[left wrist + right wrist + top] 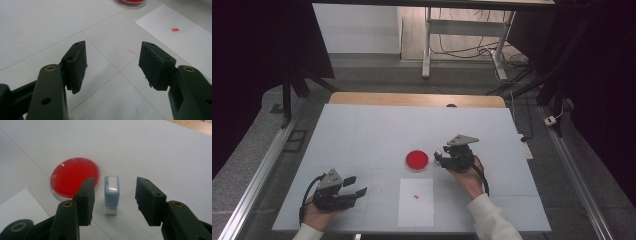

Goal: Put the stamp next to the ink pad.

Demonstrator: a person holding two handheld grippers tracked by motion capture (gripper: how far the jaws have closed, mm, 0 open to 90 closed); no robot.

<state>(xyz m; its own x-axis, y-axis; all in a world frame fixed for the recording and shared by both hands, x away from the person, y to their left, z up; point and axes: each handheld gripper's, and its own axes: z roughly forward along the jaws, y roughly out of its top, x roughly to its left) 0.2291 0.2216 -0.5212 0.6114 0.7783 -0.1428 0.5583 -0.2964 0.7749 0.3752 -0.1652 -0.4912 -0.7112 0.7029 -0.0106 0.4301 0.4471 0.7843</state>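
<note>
A small light-blue stamp (111, 191) stands upright on the white table, just to the right of a round red ink pad (73, 176). My right gripper (113, 195) is open, with the stamp between its jaws and a gap on each side. From above, the right gripper (446, 157) sits right of the ink pad (417, 160). A white sheet of paper (416, 205) lies in front of the pad and bears a small red mark (416, 196). My left gripper (354, 186) rests open and empty at the front left. Its own view has the left gripper (112, 65) aimed toward the paper (180, 47).
The white table cover (362, 135) spreads wide behind and beside the pad. A wooden table edge (412, 98) runs along the back. Metal rails flank the table left and right, and a desk frame with cables stands on the floor beyond.
</note>
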